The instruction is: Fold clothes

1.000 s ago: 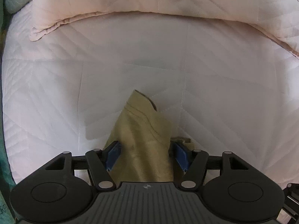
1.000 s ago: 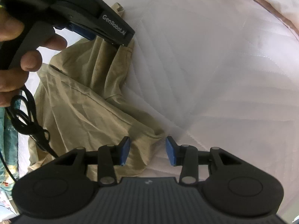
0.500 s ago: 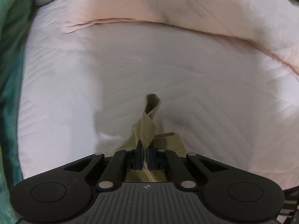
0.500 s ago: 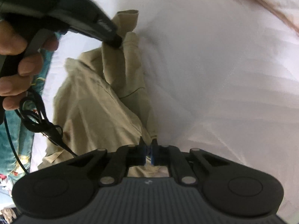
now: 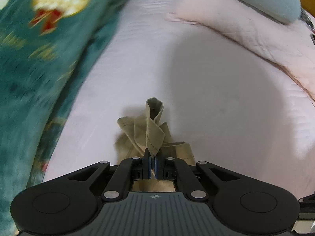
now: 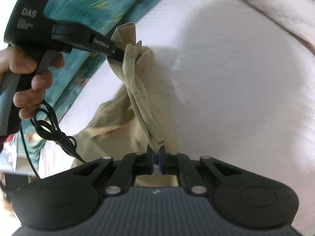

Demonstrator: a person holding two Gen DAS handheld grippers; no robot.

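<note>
Two grippers hold one khaki garment, and we have both sets of jaws pressed together on its cloth. Nearest us in the right wrist view, the right gripper pinches a bunched edge right at its blue pads, and the fabric runs up and away from those jaws in a taut, twisted rope toward the left gripper. The rest sags to the left of our jaws, partly lifted off the bed.

In the left wrist view, the left gripper clamps a hemmed strip that curls up just ahead of its jaws, with more folds heaped behind and below.

We judge the cloth light, limp and thin: it drapes, wrinkles and ropes under tension, so it will not hold a shape unless spread flat. Hems and corners are the places to hold, since they give a firm, doubled edge.

Only the right view shows the hand around the left tool's handle, its dangling black cable and the stretch of fabric between the two grips. Only the left view shows the pink quilt and the grey pillow far beyond the jaws; the blurred teal blanket lies left.
</note>
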